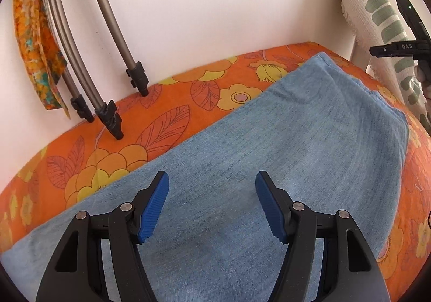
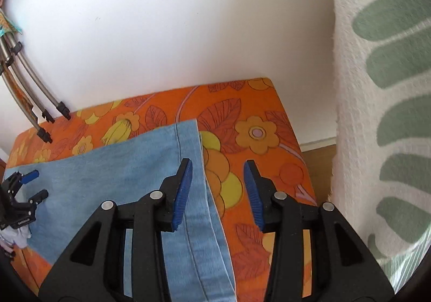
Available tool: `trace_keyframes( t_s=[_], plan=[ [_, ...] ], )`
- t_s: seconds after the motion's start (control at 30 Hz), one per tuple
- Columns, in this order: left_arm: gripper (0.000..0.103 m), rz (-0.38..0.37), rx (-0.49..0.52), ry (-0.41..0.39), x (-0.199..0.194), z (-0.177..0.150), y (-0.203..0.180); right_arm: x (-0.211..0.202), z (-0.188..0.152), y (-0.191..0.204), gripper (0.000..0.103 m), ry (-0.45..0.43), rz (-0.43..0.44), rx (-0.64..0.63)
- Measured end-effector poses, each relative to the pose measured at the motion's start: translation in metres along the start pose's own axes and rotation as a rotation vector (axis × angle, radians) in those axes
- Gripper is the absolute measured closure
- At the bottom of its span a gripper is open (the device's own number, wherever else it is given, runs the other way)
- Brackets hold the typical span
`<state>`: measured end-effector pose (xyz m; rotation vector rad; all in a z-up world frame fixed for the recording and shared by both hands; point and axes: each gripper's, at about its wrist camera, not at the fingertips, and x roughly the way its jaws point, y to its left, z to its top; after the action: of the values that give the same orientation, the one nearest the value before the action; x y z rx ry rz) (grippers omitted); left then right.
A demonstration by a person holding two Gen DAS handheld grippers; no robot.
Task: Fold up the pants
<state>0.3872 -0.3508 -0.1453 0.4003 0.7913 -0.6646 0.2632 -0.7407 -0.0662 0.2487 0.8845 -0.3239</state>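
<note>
Grippers (image 1: pixel 212 203) (image 2: pixel 218 192) spread above pants (image 1: pixel 269 167)

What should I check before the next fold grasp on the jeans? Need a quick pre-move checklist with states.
1. Left gripper open: ok, pads apart with nothing between them.
2. Right gripper open: ok, nothing held.
3. Right gripper lined up on the jeans edge: ok, the hemmed edge runs between its jaws below.
4. Left gripper over denim: ok, above the middle of the cloth, not at an edge.
5. Jeans lying flat on the orange floral cover: ok in the part shown; the near end is hidden by the grippers.
6. Metal poles clear of the cloth: ok, they stand on the cover beside it, apart.
</note>
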Motion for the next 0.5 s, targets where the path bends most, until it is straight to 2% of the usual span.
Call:
trace_keyframes(
  t_s=[0.07, 0.23, 0.4, 0.5],
  plan=[
    [0.037, -0.011, 0.037, -0.007, -0.019, -0.003, -0.007, -0.021, -0.033, -0.005, 0.062, 0.028, -0.017, 0.025],
    [0.037, -0.070, 0.112, 0.010, -0.070, -0.023, -0.026, -0.047, -0.101, 0.001, 0.062, 0.110, 0.124, 0.111],
    [0.037, -0.133, 0.189, 0.065, -0.099, -0.052, -0.054, -0.048, -0.126, 0.033, 0.062, 0.147, 0.279, 0.126],
    [0.036, -0.161, 0.223, 0.070, -0.103, -0.061, -0.073, -0.033, -0.132, 0.061, 0.062, 0.175, 0.314, 0.115]
  ],
)
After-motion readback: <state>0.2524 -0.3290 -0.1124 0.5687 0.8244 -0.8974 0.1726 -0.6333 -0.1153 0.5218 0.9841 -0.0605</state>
